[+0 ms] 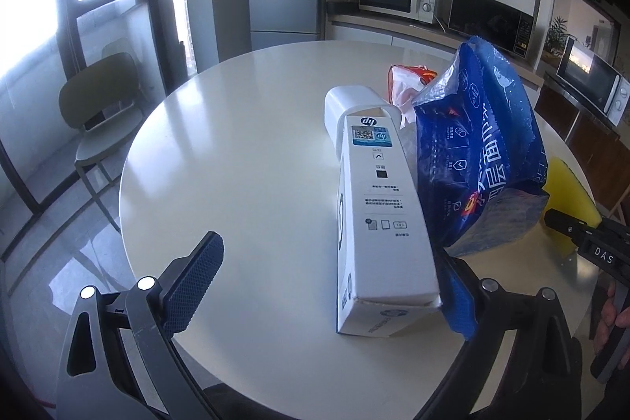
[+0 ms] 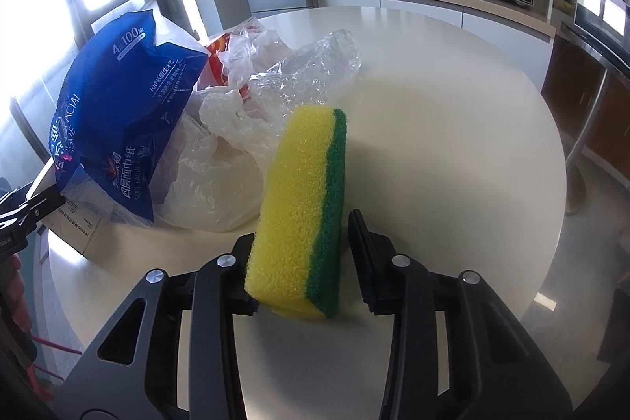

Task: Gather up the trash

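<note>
right gripper (image 2: 303, 254) straddles the sponge (image 2: 303, 207) standing on edge on the table (image 2: 453, 128); left pad touches, a gap shows at the right pad, so no pinch yet. left gripper (image 1: 327, 270) is spread around the box (image 1: 378, 207) beside the blue bag (image 1: 480, 144), likely sized for that wide grab.
</note>
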Action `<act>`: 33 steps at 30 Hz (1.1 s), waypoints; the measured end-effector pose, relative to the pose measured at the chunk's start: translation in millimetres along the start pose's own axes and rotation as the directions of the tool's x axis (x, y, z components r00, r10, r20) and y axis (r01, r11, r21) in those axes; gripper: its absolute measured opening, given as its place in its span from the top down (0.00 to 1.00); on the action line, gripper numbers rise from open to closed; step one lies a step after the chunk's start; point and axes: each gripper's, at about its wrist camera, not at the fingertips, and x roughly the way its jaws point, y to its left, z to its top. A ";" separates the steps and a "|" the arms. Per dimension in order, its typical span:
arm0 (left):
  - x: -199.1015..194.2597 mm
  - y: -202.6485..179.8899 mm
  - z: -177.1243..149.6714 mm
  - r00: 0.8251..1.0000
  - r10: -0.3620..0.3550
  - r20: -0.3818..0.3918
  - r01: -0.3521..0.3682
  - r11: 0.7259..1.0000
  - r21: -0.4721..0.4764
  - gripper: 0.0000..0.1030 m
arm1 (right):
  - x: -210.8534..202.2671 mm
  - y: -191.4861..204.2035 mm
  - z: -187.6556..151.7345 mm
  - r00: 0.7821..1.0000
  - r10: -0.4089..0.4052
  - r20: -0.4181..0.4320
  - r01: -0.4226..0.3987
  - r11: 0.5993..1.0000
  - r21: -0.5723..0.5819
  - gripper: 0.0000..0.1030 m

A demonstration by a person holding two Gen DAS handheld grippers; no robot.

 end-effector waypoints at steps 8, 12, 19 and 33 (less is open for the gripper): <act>21.3 -10.8 2.1 0.998 -0.034 -0.059 0.037 0.998 0.057 0.69 | -7.0 -2.4 1.5 1.000 -0.010 0.022 0.010 1.000 -0.015 0.77; 18.4 -11.8 -1.3 0.998 -0.038 -0.052 0.042 0.996 0.081 0.71 | -14.4 -6.5 0.5 0.999 -0.007 0.034 0.007 1.000 -0.005 0.77; 10.3 -4.2 -2.9 0.998 -0.043 -0.037 0.046 0.996 0.077 0.72 | -29.8 -7.3 -6.0 0.999 0.008 0.049 -0.007 1.000 -0.016 0.77; -40.2 17.4 -10.8 0.998 -0.062 0.004 0.061 0.995 0.085 0.72 | -81.2 -13.9 -11.2 0.993 0.095 0.064 -0.094 0.995 -0.026 0.77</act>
